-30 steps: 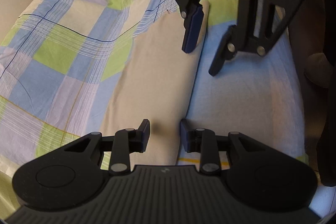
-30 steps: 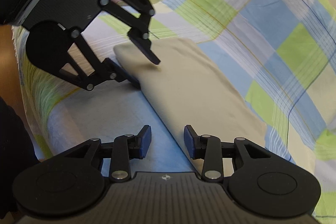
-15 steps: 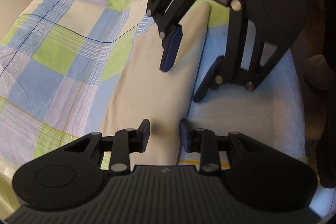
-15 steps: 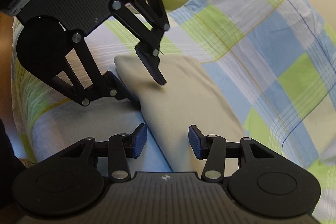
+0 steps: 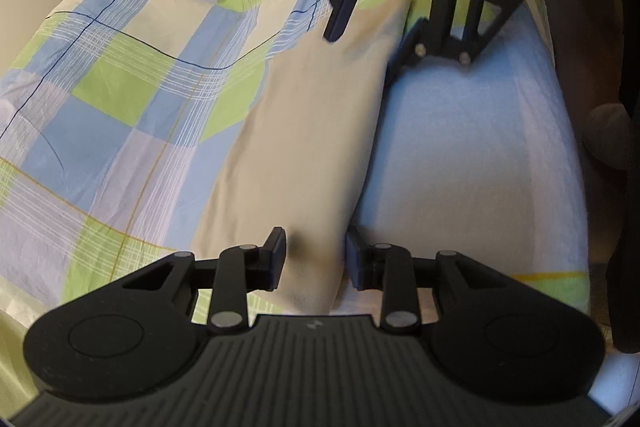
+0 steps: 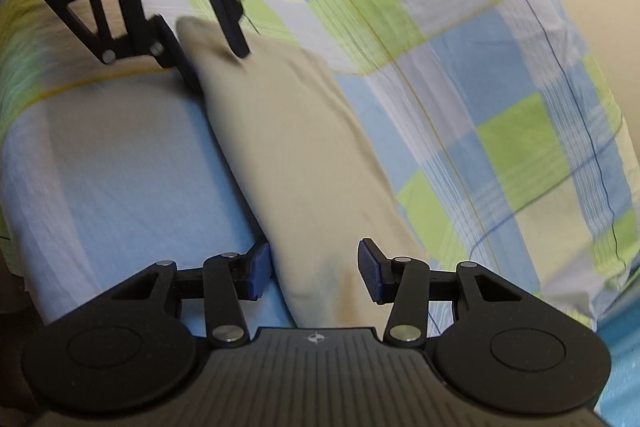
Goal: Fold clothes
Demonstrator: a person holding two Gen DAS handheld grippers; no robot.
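Step in hand, as judged: pinch both ends of the beige garment (image 5: 304, 147) together, biting deep past the folded edge, then lift level. Left gripper (image 5: 316, 259) and right gripper (image 6: 314, 269) both gape, fingers straddling the garment's long edge. It lies along the bed (image 5: 460, 155) edge, over the checked sheet (image 5: 120, 87).

checked bedsheet (image 5: 132, 99), blue mat (image 5: 472, 155)

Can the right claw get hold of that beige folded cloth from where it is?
Probably yes. The right claw is open, one finger on each side of the beige cloth's near end, nothing between. The left claw straddles the far end.
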